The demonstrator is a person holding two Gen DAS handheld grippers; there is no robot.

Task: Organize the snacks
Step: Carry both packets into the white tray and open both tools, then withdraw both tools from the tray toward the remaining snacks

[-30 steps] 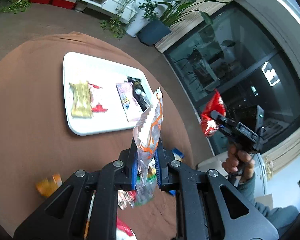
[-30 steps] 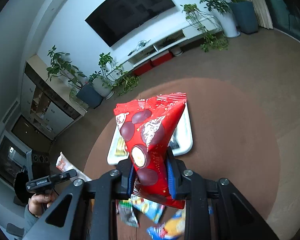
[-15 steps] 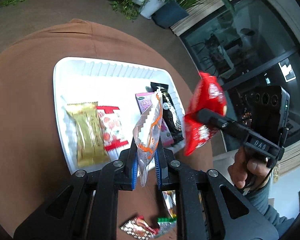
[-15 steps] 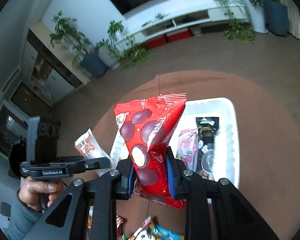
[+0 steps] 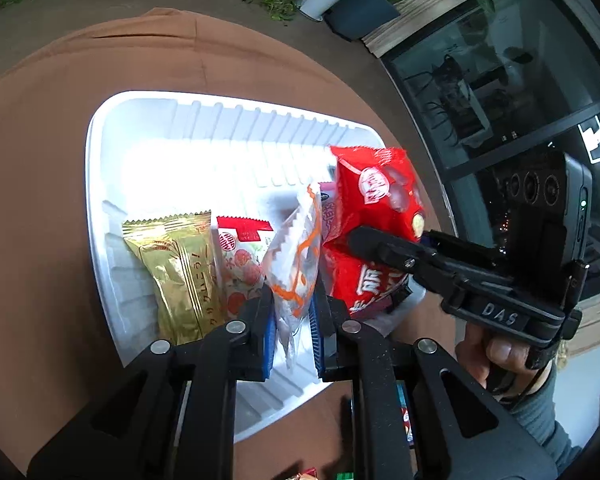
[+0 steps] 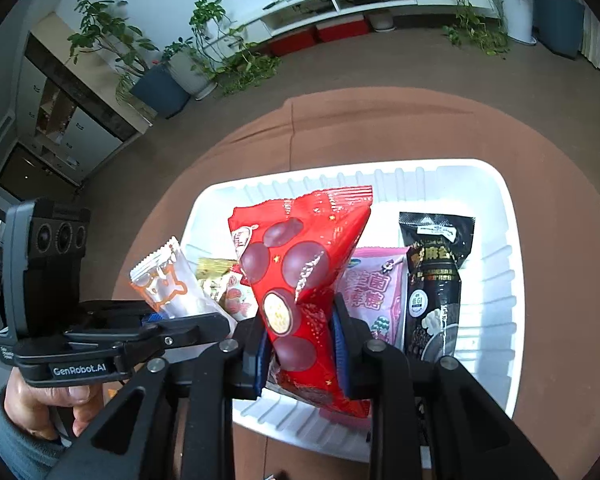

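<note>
I hold a clear orange-printed packet [image 5: 296, 248] clamped in the left gripper [image 5: 292, 332] and a red bag [image 6: 300, 280] clamped in the right gripper [image 6: 300, 344], both over the white tray [image 6: 496, 280]; I judge each should be lowered onto bare tray floor, clear of the packets lying there, before release.

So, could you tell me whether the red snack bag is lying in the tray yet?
Not yet. The red snack bag is clamped upright in the right gripper, above the white tray.
</note>
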